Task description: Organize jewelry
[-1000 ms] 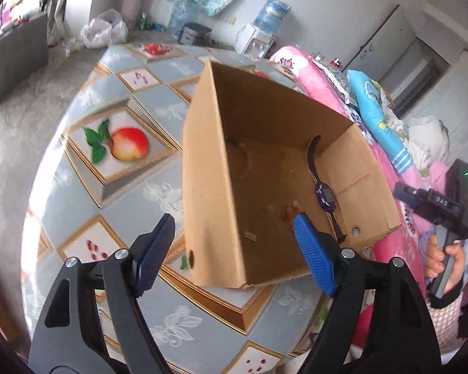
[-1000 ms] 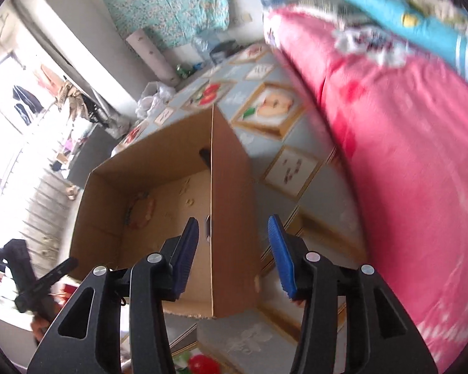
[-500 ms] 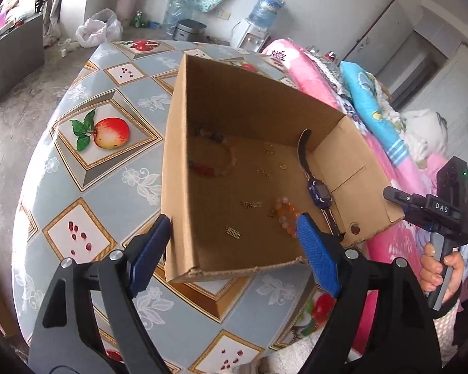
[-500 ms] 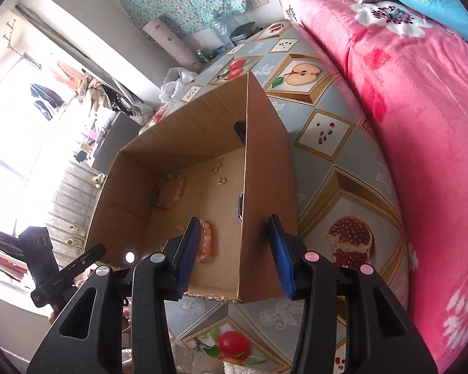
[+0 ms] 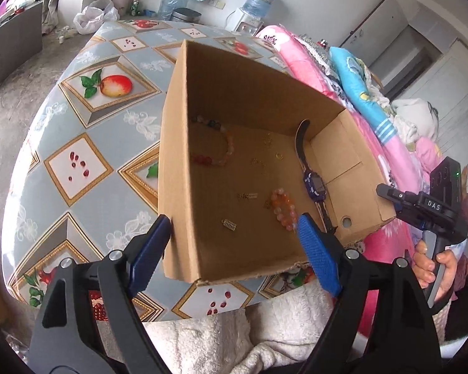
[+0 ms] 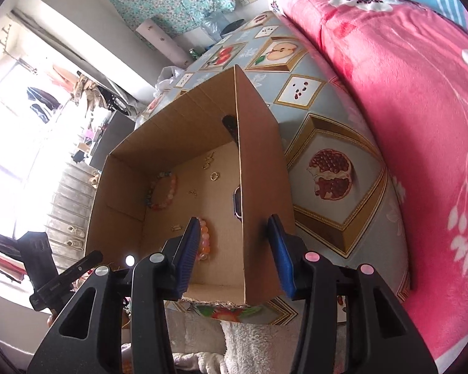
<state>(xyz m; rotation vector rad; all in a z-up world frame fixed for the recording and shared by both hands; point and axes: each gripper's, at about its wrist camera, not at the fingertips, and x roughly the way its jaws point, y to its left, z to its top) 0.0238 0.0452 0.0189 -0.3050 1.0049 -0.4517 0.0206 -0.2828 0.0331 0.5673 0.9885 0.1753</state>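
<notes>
Fruit-print oilcloth covers the round desk point(image 5: 78, 162); a pink bed point(image 6: 405, 124) runs along its far side. An open cardboard box point(image 5: 177, 155) sits on the desk near the edge closest to the person, and all the jewelry lies loose on its floor.

Left gripper point(image 5: 234, 249): spread wide, nothing held; the box's near-left corner is framed between the jaws, no contact seen. Right gripper point(image 6: 234, 249): about half spread, nothing held; the box's right wall is straddled, one finger inside, one outside, pads not seen pressing.

Key relation: an orange bead bracelet point(image 5: 284, 208) lies just ahead of the left gripper's right finger and, in the right wrist view, just beside the right gripper's inner finger. It is judged roughly equally near to both. A dark watch point(image 5: 313, 185) lies along the right wall, long axis running away from the person, strap tip propped up in the far corner. A multicolour bead bracelet point(image 5: 215, 146) lies at the far left; small gold pieces point(image 5: 248, 195) are scattered mid-floor.

Either reach is judged to go down and forward over the near wall.
</notes>
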